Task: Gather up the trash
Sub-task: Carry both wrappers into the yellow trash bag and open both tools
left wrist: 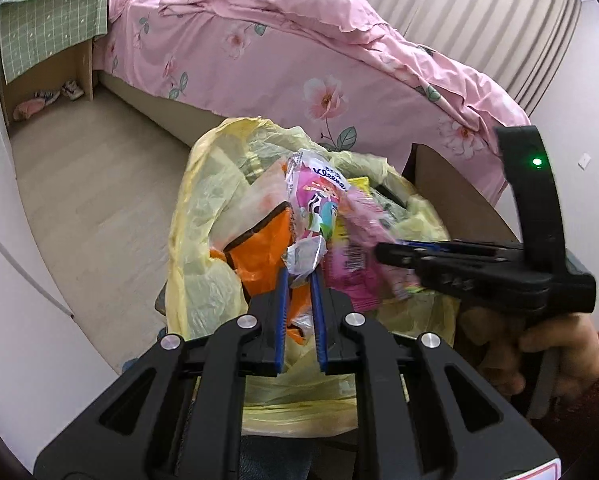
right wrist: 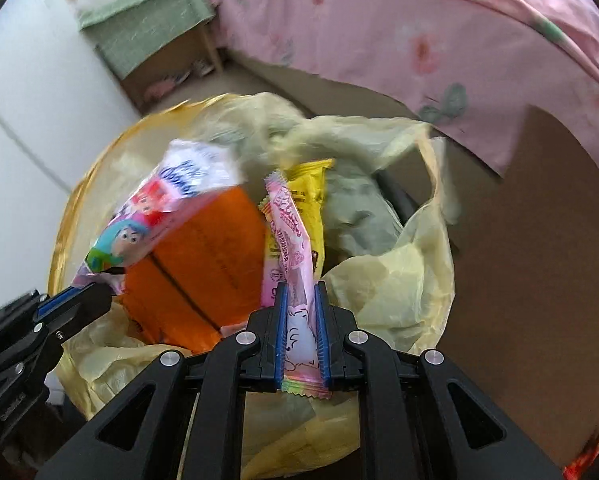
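A bin lined with a yellow plastic bag (left wrist: 203, 248) (right wrist: 395, 280) stands on the floor by the bed. Inside lie an orange wrapper (left wrist: 259, 256) (right wrist: 203, 264) and a yellow packet (right wrist: 307, 204). My left gripper (left wrist: 300, 276) is shut on a pink Kleenex tissue pack (left wrist: 319, 196) and holds it over the bin; the pack also shows in the right wrist view (right wrist: 167, 208). My right gripper (right wrist: 301, 286) is shut on a long pink snack wrapper (right wrist: 291, 232) over the bin. The right gripper (left wrist: 383, 254) enters the left wrist view from the right with that blurred wrapper (left wrist: 359, 256).
A bed with a pink floral cover (left wrist: 299, 52) (right wrist: 439, 32) stands behind the bin. A wooden nightstand under a green cloth (left wrist: 51, 28) (right wrist: 155, 32) stands at the far left, with small items beneath. A brown board (right wrist: 539, 240) lies right of the bin. White wall on the left.
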{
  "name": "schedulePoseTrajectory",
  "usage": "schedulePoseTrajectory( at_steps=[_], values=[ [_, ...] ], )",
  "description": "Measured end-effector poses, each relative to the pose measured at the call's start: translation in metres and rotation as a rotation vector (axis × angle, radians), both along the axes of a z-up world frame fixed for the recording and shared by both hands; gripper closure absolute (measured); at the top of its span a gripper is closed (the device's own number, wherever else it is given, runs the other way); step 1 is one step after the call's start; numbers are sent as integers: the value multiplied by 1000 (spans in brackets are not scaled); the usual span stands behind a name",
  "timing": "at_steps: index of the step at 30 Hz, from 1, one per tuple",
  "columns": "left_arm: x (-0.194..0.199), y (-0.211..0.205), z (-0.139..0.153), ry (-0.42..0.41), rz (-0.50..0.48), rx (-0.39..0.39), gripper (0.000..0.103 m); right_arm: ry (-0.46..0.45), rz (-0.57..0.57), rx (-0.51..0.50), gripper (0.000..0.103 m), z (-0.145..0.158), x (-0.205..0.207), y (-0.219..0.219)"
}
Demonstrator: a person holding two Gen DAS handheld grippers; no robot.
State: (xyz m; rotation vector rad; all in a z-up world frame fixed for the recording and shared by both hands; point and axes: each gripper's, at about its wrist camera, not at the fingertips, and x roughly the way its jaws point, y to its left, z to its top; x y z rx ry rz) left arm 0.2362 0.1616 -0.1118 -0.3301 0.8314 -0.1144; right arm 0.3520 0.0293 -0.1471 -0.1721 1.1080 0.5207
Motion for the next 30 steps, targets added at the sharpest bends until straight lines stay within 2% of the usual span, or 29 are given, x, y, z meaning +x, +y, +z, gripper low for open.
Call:
schedulePoseTrajectory(
  at_steps=[3, 6, 8, 14, 16, 18, 21, 23, 26, 28, 30],
  values=[
    [1, 0, -5, 16, -3, -7, 92, 31, 46, -5, 90, -3, 0, 4],
    [2, -2, -12, 34, -11, -25, 92, 58, 88, 32, 90, 1, -3, -3],
    [3, -2, -15, 45, -13, -40, 92, 48, 104, 11, 90, 5, -7, -5],
    [3, 1, -15, 57, 4, -41, 92, -66, -56, -79, 90, 15, -12, -29],
    [2, 2, -15, 56, 11, -33, 92, -68, -74, -54, 90, 19, -12, -34],
    [0, 5, -13, 51, 23, -28, 92, -56, -56, 11, 90, 24, -14, -33],
    [-2, 8, -12, 44, 43, -29, 92, -35, -45, 49, 90, 29, -13, -23],
    [-3, 10, -11, 39, 48, -30, 92, -20, -51, 24, 90, 27, -8, -12],
    [-5, 11, -10, 36, 51, -31, 92, 6, -57, -83, 90, 14, 3, 8],
    [-5, 12, -10, 37, 51, -32, 92, 101, -27, -124, 90, -5, 16, 18],
    [-6, 12, -11, 39, 45, -36, 92, 138, 23, -117, 90, -14, 16, 27]
  ],
)
